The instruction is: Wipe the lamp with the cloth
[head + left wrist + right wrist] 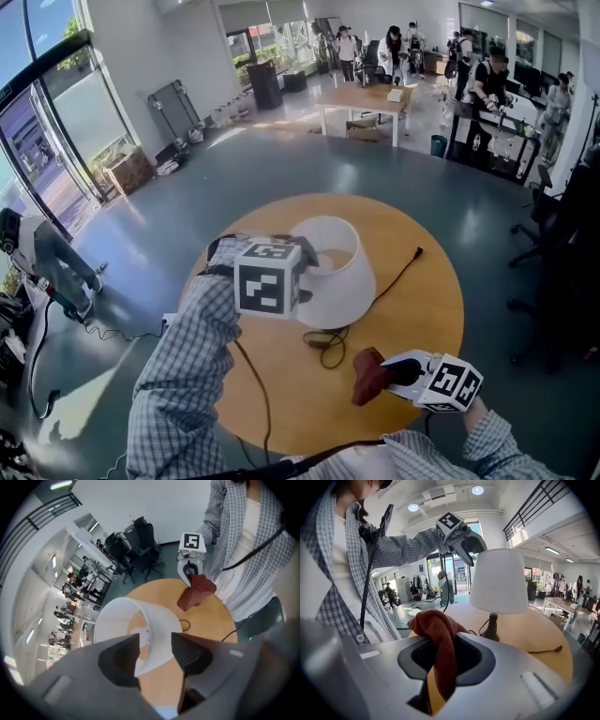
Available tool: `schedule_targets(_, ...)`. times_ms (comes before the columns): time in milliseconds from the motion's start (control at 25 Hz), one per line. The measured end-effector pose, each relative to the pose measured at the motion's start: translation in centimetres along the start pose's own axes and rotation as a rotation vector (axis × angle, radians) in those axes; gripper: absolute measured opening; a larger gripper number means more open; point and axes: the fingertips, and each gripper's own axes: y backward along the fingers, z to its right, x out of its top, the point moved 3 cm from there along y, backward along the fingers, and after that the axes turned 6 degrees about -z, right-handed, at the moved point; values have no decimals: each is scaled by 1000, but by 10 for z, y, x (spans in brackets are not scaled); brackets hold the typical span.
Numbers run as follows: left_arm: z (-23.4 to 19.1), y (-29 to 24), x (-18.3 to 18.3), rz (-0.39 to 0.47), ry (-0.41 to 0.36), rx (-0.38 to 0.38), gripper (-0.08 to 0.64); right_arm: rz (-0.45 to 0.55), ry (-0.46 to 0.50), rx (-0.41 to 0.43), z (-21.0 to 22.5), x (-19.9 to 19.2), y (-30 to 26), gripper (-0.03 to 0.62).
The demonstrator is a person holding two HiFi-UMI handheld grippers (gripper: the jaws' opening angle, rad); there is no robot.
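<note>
A lamp with a white shade [333, 272] stands upright on the round wooden table [417, 323]. Its dark base [491, 629] shows in the right gripper view. My left gripper [298, 267] hangs over the shade's left side and points steeply down. Its jaws stand open, and the shade's rim [140, 634] shows in the gap between them with no pad pressing on it. At the table's near edge, my right gripper [389, 375] is shut on a reddish-brown cloth [367, 377]. The cloth [438, 630] bunches above the jaws, short of the lamp.
The lamp's black cord [394, 279] runs across the table to the right and coils in front of the base. Office chairs [553, 234] stand to the right. Another wooden table [366, 98] and several people are far back, and equipment [42, 258] sits on the floor at left.
</note>
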Motion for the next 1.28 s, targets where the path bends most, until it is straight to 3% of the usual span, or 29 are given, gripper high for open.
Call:
schedule_targets(160,4,-8,-3,-11,-7,-36,146,6,-30,-5,-1,-5,3,92)
schedule_targets(480,9,-2,-5,81,-33,-3,113,38,-70,-3,10,1,-3,92)
schedule_targets(920,16,8,-40,232,191,25,80,78,-101,-22,43,9,-14,92)
schedule_targets(1280,13,14,-91,341,403,91,83,35,-164,-149,99,28,-49,92)
